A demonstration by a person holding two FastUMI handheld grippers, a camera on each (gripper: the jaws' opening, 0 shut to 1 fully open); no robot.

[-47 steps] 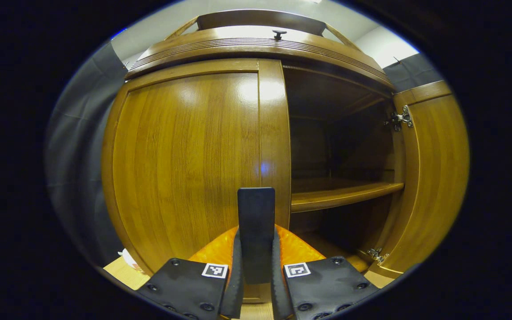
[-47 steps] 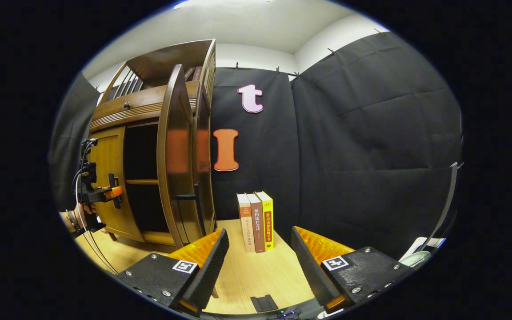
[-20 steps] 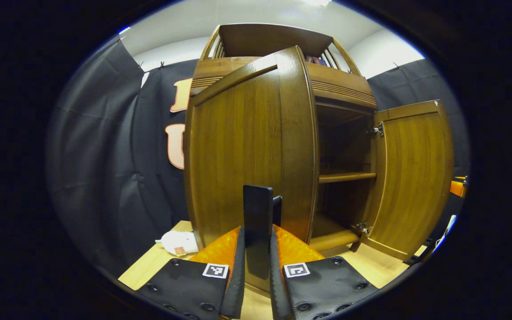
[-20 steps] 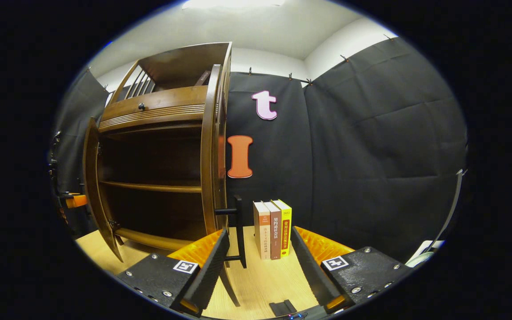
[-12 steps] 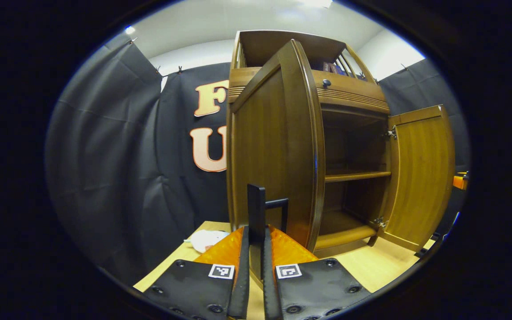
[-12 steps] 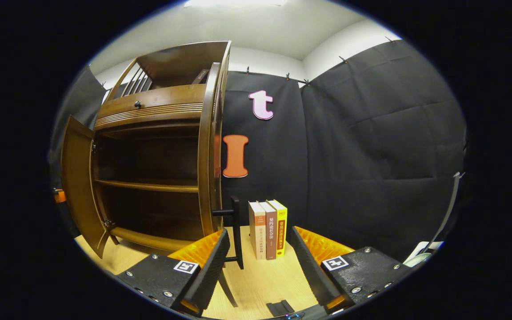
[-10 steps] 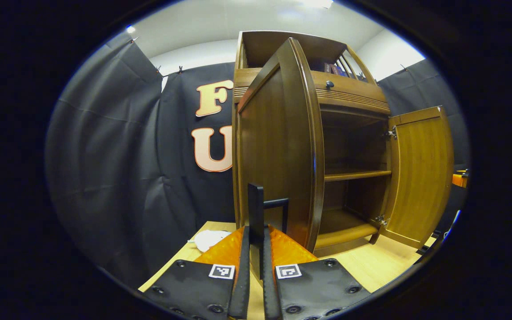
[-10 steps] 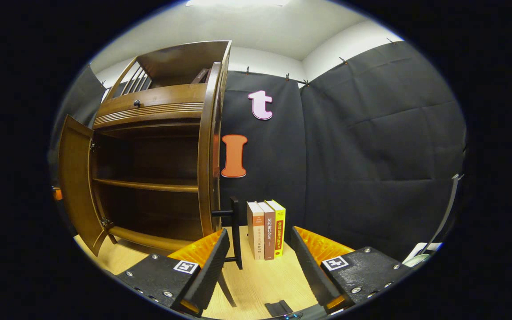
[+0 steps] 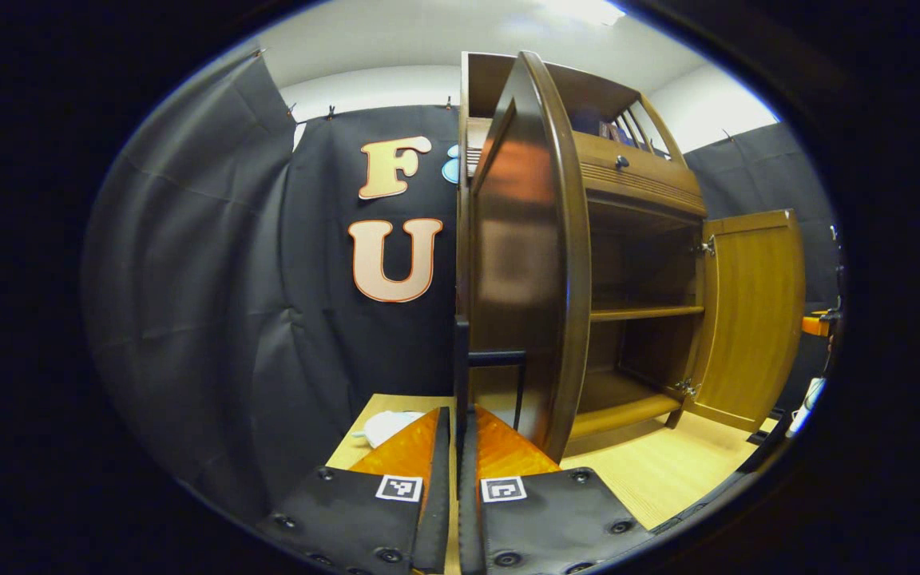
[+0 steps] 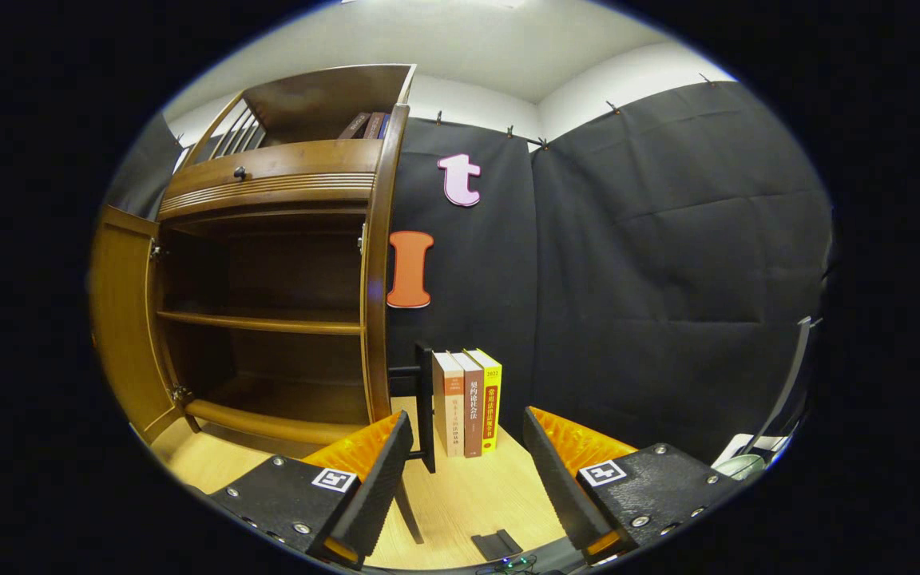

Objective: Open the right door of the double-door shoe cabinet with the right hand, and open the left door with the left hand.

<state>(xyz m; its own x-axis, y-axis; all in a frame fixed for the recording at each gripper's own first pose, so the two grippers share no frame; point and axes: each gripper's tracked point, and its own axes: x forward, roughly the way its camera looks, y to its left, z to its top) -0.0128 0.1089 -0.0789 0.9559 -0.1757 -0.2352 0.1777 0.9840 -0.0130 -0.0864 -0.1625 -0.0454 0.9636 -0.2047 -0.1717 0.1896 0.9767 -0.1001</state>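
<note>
The left gripper [image 9: 455, 479] clamps the left door's handle [image 9: 461, 363], door [image 9: 517, 255] swung wide off the cabinet [image 10: 268, 263]; the right gripper [image 10: 464, 463] gapes, empty, just right of the right door [image 10: 374, 271] edge; bare tabletop [image 10: 460, 499] ahead.

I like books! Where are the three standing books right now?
In the right gripper view, the three books stand upright on the wooden table, just right of the open right door's handle, against the black cloth wall.

Looking from opposite sides, low over the tabletop [image 10: 460, 495], close to the open cabinet [image 9: 636, 263]; shared: its shelved interior.
</note>
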